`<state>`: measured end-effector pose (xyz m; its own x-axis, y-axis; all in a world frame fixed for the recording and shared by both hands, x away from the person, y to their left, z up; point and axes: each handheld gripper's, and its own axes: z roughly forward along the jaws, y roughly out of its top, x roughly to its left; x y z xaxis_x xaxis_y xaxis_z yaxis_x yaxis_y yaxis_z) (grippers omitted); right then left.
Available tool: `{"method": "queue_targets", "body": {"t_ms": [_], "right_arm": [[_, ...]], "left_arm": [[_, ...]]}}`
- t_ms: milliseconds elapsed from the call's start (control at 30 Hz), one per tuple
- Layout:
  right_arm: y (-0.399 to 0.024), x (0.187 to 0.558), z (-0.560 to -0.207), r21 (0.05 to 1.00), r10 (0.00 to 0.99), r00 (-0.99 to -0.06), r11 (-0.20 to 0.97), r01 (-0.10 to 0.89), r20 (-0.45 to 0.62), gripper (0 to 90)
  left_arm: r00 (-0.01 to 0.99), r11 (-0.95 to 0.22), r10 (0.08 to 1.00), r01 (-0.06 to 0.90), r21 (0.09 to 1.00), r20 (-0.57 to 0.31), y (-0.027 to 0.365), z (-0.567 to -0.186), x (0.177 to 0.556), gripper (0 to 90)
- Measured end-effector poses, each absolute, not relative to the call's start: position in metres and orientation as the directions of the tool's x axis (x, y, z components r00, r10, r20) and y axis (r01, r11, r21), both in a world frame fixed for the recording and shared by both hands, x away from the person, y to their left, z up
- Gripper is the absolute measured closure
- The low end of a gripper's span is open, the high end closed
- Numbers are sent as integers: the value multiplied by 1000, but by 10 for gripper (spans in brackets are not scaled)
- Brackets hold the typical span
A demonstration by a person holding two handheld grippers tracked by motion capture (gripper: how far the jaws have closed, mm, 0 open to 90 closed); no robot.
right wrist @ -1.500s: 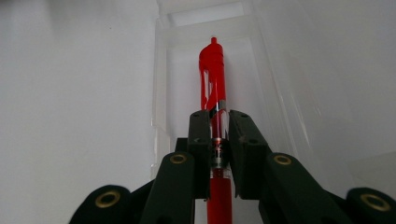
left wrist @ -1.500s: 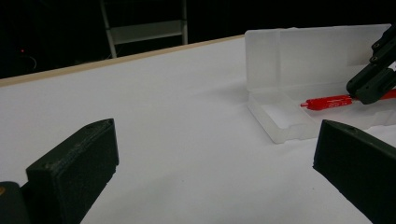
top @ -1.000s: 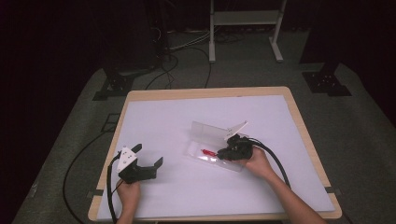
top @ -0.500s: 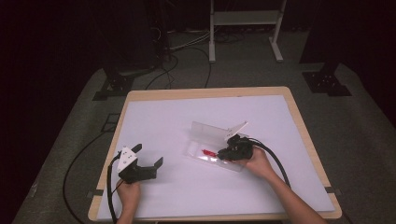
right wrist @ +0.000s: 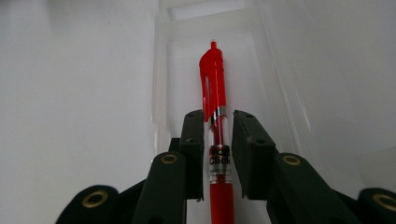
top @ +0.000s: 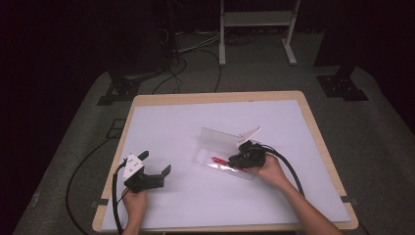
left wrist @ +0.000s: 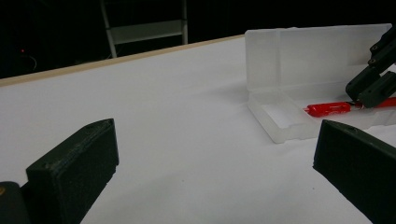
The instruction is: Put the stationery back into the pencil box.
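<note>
over on the right side of the white table (top: 186,132), a clear plastic box (top: 222,147) lying with its lid up and open. inside the bottom half, a red pen (right wrist: 214,93) lying flat, with its clip end pointing away from the right gripper (right wrist: 218,116). right gripper down in the box, one black jaw on each side of the pen. jaws just been opening, with the pen between them. a thin gap on the right side of the pen, left jaw very close to it, so let go, not squeezing. pen resting on the box floor. in the left gripper view, the same pen (left wrist: 328,108) seen lying in the box (left wrist: 280,93), with the right gripper (left wrist: 359,95) at its far end.

left gripper (top: 155,169) near the front left part of the table, well apart from the box. jaws spread wide, nothing between them, just bare white table under them. held by the left hand (top: 134,203) at the table's front edge. right hand (top: 271,171) just behind the right gripper, beside the box.

black cable (top: 288,166) trailing back from the right gripper along the arm.
</note>
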<state>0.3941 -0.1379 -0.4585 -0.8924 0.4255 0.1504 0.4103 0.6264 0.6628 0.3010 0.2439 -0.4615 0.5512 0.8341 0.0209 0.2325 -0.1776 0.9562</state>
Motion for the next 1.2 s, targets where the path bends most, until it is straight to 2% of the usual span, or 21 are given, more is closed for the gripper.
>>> {"method": "queue_targets", "body": {"t_ms": [733,1200], "right_arm": [[-150,385,-438,720,421,-893,570,396,158,611],[-158,380,-429,735,424,-889,545,403,172,575]], "left_arm": [[547,-174,837,236,956,17,244,-462,301,0],[548,-173,836,235,956,17,244,-462,301,0]]}}
